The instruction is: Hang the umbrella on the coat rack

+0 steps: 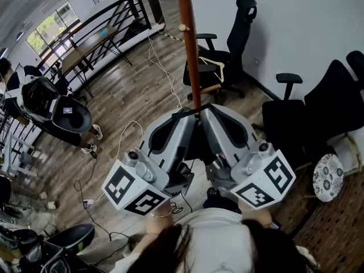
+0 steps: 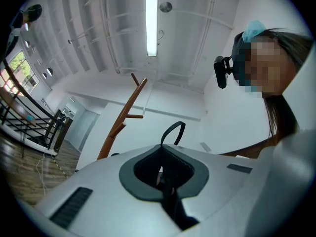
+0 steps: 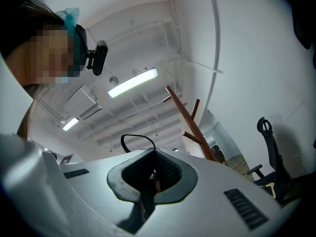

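Where the two claws meet beside the coat rack [image 1: 188, 44], we show the left gripper [image 2: 162, 164] and the right gripper [image 3: 154, 174] tipped upward, tip to tip. Each claw is pressed together on a dark part of the umbrella [image 2: 172, 204], whose thin black strap loop [image 2: 167, 132] stands free above the jaws. The rest of the umbrella lies hidden between the gripper bodies. An upward-slanting peg [image 2: 133, 116] branches from the pole above the loop, apart from it.

We judge the hazards as follows:
- The loop is narrow and limp, so it may miss the peg tip or fold flat against it.
- Two claws share one small hold, so uneven lifting could twist the strap out.
- Letting go before the loop seats would drop the umbrella.
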{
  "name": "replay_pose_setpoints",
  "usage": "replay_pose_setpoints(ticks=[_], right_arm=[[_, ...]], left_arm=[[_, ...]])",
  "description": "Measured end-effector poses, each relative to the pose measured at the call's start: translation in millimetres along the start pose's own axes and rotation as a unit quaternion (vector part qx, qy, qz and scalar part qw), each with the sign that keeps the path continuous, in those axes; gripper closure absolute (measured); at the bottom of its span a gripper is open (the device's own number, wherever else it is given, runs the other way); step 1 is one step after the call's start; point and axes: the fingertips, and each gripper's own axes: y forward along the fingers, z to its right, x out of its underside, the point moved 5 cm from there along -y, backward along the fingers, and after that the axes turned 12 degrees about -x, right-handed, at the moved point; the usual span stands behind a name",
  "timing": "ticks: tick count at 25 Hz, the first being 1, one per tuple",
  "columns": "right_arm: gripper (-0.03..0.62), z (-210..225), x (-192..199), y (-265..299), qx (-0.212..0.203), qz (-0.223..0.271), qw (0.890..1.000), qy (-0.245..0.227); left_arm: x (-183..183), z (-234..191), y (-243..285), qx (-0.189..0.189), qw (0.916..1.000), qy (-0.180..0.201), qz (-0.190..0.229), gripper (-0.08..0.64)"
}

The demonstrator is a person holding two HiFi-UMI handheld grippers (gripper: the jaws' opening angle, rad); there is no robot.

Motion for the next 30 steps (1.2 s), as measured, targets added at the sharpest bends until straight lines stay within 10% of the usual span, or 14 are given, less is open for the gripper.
replay_pose_setpoints(ticks=[30], right_arm=[[0.560,96,-6,59,-0.045,0.004,0.998,0.046]], left_arm=[[-16,-55,93,-0.022,0.9994,0.018,-0.017,0.552]])
